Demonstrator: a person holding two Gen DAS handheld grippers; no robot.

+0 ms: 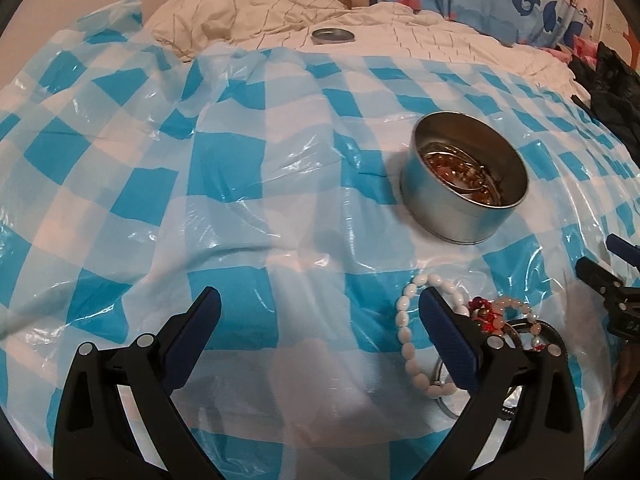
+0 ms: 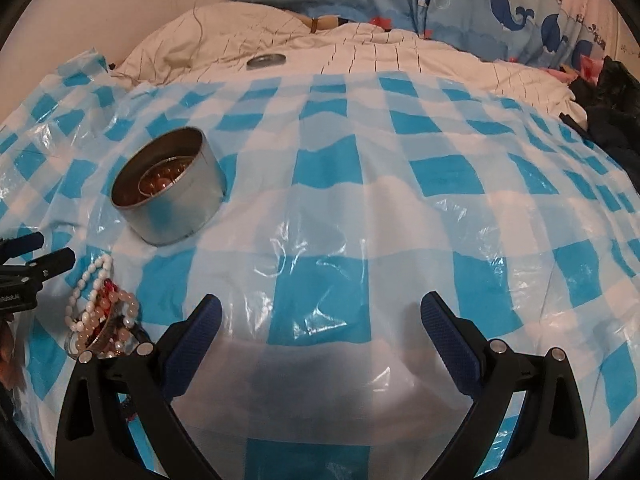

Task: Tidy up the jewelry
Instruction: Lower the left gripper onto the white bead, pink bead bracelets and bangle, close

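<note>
You were between pickups, I'd judge: your left gripper and right gripper both hung spread and empty over the blue-and-white checked plastic sheet. The round silver metal tin, right of centre in the left view, already held amber beads. Next you needed to close on the white oval-bead bracelet at lower right and carry it to the tin. Only the right view showed the whole heap, pink bead bracelet included, at lower left.
</note>
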